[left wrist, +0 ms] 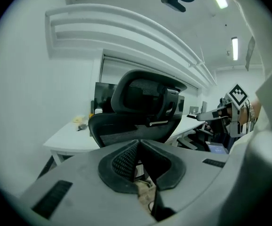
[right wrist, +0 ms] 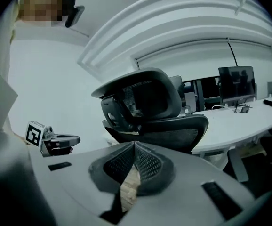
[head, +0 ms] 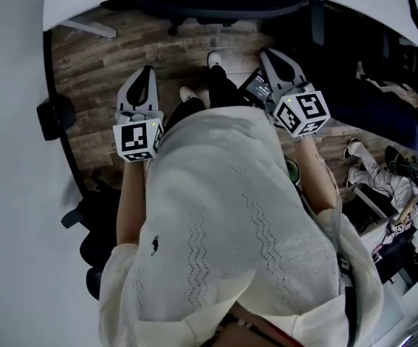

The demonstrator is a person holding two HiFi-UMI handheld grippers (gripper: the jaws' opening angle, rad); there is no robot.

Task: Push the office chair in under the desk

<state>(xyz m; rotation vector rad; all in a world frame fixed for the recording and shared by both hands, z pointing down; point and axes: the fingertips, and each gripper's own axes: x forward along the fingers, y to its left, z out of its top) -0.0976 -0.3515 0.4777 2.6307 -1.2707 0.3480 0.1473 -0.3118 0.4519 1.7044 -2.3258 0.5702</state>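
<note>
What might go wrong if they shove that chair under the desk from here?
1. The left hand-held gripper and right hand-held gripper are both shut and empty. Their narrow tips might slip on the mesh back of the office chair or swivel it.
2. A hard push could knock the chair into the desk and shake the monitor.
3. The person's shoes are near the wheeled base, so a stumble seems possible.

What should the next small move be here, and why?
Probably ease both claws forward onto the backrest of the office chair. The left claw and right claw are shut and empty, short of the chair, whose backrest sits on the near side of the desk edge.
</note>
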